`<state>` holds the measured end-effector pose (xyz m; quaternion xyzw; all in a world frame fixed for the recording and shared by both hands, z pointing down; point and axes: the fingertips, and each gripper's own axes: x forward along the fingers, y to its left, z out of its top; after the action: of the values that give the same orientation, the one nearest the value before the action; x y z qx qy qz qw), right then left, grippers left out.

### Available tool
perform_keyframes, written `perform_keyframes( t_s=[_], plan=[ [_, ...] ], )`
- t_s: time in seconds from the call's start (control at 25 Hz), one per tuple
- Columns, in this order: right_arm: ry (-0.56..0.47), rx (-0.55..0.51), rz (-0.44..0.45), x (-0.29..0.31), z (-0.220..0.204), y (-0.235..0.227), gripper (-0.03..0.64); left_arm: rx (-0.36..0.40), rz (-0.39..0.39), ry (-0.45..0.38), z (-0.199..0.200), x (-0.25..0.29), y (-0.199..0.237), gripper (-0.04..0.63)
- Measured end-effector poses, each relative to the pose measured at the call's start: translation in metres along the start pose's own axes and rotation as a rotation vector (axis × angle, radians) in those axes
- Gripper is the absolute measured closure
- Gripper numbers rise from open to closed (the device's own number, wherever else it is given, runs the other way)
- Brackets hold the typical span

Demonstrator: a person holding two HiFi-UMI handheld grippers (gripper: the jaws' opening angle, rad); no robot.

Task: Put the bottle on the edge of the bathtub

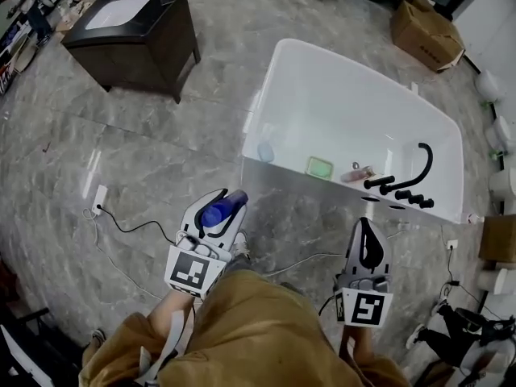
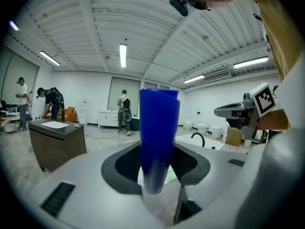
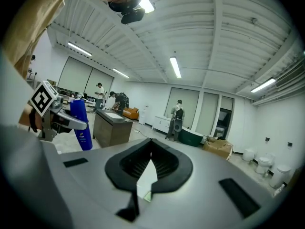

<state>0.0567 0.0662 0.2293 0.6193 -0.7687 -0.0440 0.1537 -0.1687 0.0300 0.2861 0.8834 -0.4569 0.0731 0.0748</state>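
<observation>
Gripping a blue bottle (image 2: 158, 137) between jaws held partly apart, the left gripper (image 1: 218, 210) hangs over open floor (image 1: 145, 176), just short of the bathtub (image 1: 322, 185) and near the left corner of its near rim. A dark cabinet (image 1: 133, 27) stands well apart, far left. The near rim runs flat and open from that corner to the black tap (image 1: 407, 185) at its right end. The right gripper (image 1: 368, 230), jaws together and holding nothing, hangs over the floor just before the rim, below the tap.
</observation>
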Motion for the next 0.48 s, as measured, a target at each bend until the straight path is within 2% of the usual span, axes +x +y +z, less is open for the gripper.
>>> perform_keyframes(
  t_s=[0.2, 0.48],
  plan=[
    [0.027, 0.002, -0.069, 0.014, 0.001, -0.010, 0.612, 0.007, -0.066, 0.007, 0.001, 0.033, 0.014, 0.433],
    [0.038, 0.032, -0.131, 0.023, -0.009, -0.041, 0.612, 0.029, -0.125, 0.007, 0.006, 0.077, 0.000, 0.433]
  ],
)
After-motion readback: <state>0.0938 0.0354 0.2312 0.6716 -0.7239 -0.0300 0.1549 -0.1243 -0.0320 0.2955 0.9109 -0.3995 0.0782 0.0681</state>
